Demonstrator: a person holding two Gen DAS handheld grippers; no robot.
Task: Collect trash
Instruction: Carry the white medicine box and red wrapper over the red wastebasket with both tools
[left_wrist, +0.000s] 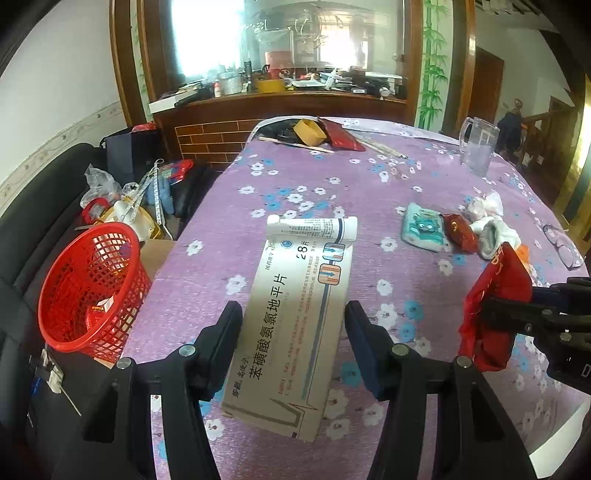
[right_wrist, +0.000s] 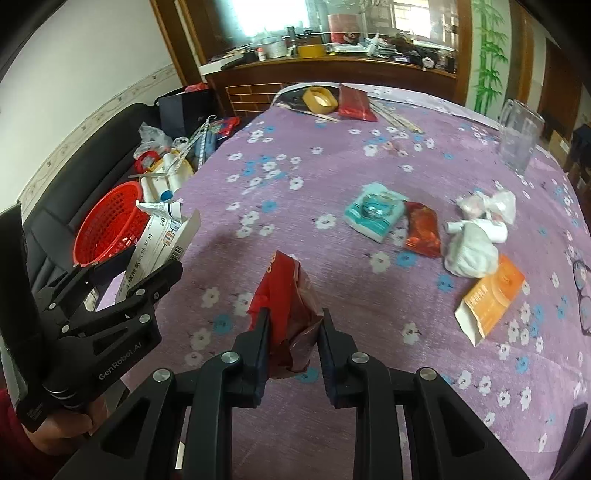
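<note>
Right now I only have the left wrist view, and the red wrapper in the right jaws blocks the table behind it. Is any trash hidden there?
Observer: Yes. Past the red wrapper, an orange box lies flat on the tablecloth beside the white sock.
Operator: Is the medicine box really off the table?
Observer: Yes. The right wrist view shows the medicine box clamped in the left gripper and held in the air, with the red basket behind it.
Operator: Anything on its hidden side?
Observer: A barcode on its narrow edge.
</note>
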